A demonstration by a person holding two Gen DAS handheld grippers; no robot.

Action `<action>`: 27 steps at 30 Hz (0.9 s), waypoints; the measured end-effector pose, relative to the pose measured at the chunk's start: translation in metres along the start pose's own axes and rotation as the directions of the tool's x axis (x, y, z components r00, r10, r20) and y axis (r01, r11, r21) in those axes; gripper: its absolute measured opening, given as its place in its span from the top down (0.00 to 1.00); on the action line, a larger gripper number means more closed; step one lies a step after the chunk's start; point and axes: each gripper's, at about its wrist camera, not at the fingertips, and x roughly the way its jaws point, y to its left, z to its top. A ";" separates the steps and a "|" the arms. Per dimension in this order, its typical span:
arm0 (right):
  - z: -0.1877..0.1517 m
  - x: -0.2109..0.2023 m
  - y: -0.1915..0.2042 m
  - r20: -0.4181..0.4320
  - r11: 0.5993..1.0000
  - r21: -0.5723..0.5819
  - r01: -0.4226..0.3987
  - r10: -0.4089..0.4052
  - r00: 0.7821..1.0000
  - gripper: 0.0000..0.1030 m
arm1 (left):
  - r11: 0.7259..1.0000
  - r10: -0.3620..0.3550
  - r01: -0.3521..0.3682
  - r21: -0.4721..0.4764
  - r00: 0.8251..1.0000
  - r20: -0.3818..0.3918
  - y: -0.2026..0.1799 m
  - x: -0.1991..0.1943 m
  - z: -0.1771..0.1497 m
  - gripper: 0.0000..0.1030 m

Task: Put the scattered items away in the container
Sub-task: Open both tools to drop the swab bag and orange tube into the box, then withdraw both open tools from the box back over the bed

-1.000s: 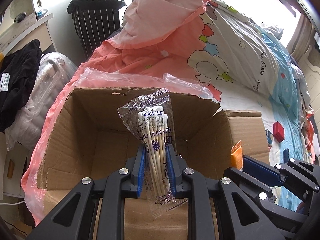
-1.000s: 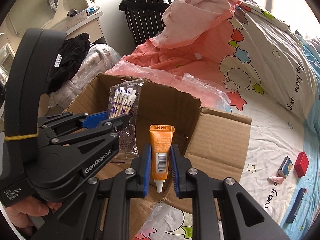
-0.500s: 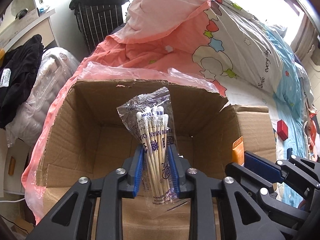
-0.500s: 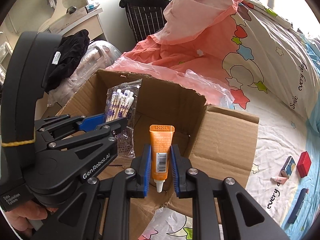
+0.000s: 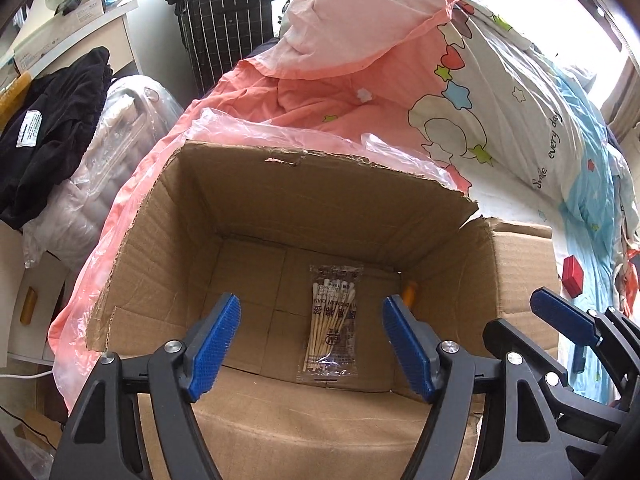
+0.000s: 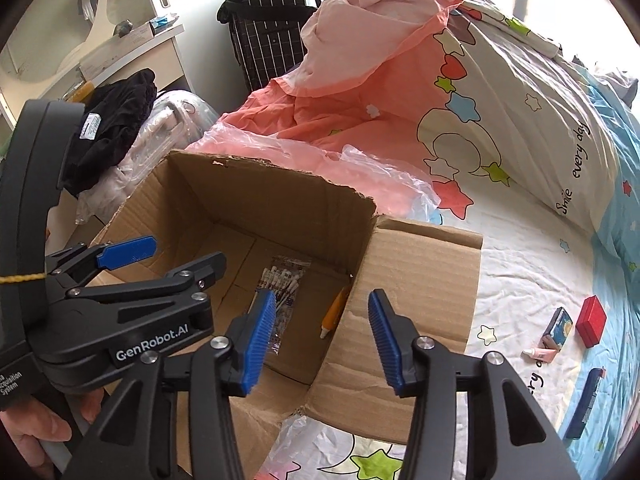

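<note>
In the left wrist view only a sliver of the orange tube [image 5: 410, 292] shows, tucked behind the right finger of the left claw [image 5: 312, 344] in the box's far right corner. The right wrist view shows more of it: an orange body with a white tip, leaning in the corner against the side wall of the cardboard box [image 6: 280, 200]; its print cannot be read. There the right claw's left pad covers the lower part of the cotton swab packet [image 6: 282, 292].

The cotton swab packet [image 5: 332, 324] lies flat on the box floor, a clear plastic sleeve with blue lettering and white-tipped wooden sticks pointing toward 12 o'clock. The left claw hangs above the box with its blue pads spread wide and nothing between them. The right claw [image 6: 322, 336] is likewise spread wide and empty, over the box's right wall.

On the bed [image 6: 520, 272], at 3 o'clock of the box, lie a red box [image 6: 592, 320], a small blue carton [image 6: 560, 322], a pink tube [image 6: 540, 354] and a dark blue item [image 6: 584, 404], partly cut off by the lens edge. The box's rim is torn and ragged along the far edge.
</note>
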 end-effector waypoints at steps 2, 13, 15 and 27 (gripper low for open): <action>-0.001 -0.002 -0.001 0.002 1.000 0.000 0.006 -0.006 1.000 0.56 | 1.000 -0.001 0.001 0.008 1.000 -0.003 -0.002 -0.001 0.001 0.26; -0.006 -0.015 -0.020 0.012 0.998 0.051 0.048 -0.048 0.999 0.22 | 0.999 0.039 -0.039 -0.006 0.998 0.043 -0.008 -0.017 -0.004 0.10; -0.008 -0.014 -0.023 -0.007 0.997 0.068 0.031 -0.031 0.999 0.22 | 0.999 0.045 -0.044 -0.002 0.998 0.038 -0.010 -0.018 -0.005 0.10; -0.025 -0.025 -0.042 -0.018 0.991 0.104 0.080 -0.078 0.997 0.22 | 0.998 0.009 -0.006 0.064 0.999 -0.035 -0.032 -0.017 -0.017 0.09</action>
